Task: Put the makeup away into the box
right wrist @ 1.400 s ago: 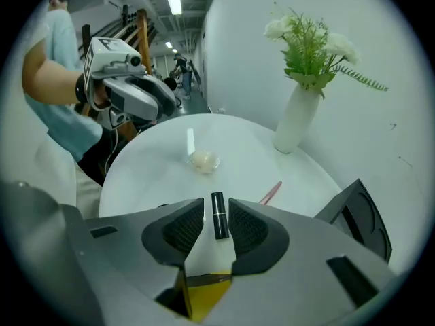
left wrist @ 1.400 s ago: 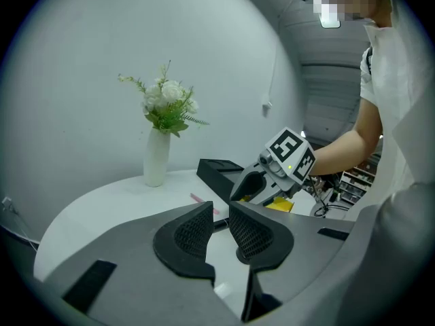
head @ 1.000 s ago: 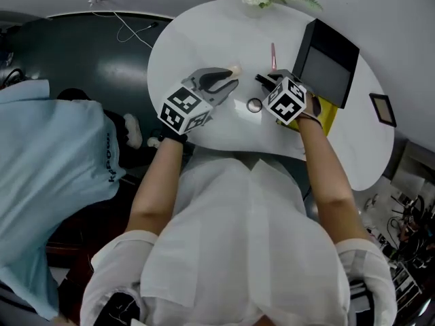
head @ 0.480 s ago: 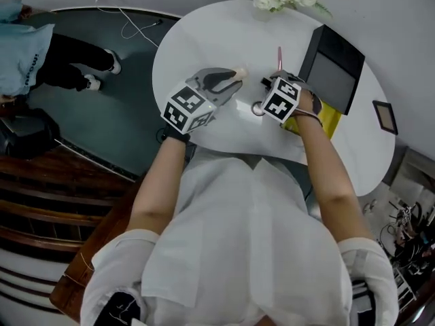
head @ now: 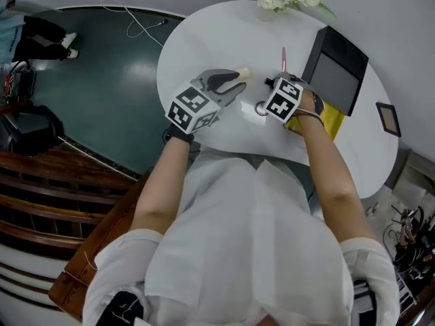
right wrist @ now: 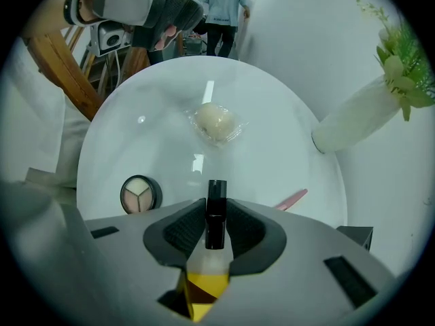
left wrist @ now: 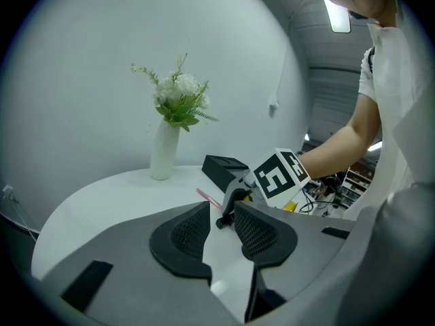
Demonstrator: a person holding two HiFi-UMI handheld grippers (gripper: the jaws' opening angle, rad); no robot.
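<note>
Right gripper view shows the right gripper [right wrist: 215, 217] with its ribbed black pads clamped on one slim black glossy tube [right wrist: 216, 199], which stands up between them; the jaws have just been closing on it. A yellow shape sits behind the pads, and what it is cannot be told. Just beyond the jaws, on the smooth white round table [right wrist: 272, 148], lie one round black compact with three pale powder wedges [right wrist: 138, 194] to the left and one thin pink stick [right wrist: 292, 199] to the right. Farther off lies one cream round puff in a crinkled clear wrapper [right wrist: 214, 122], and one white matte vase of white flowers [right wrist: 353, 117] stands near the table's edge.

In the left gripper view, the left gripper [left wrist: 221, 212] has its mesh-textured jaws a little apart, having just been opening, with only bare tabletop between them.

From the head view, the one black rectangular box with a raised lid and grey inside [head: 336, 66] stands at the table's right, beyond the right gripper and apart from the held tube. A person in a white shirt [head: 238, 250] holds both grippers.
</note>
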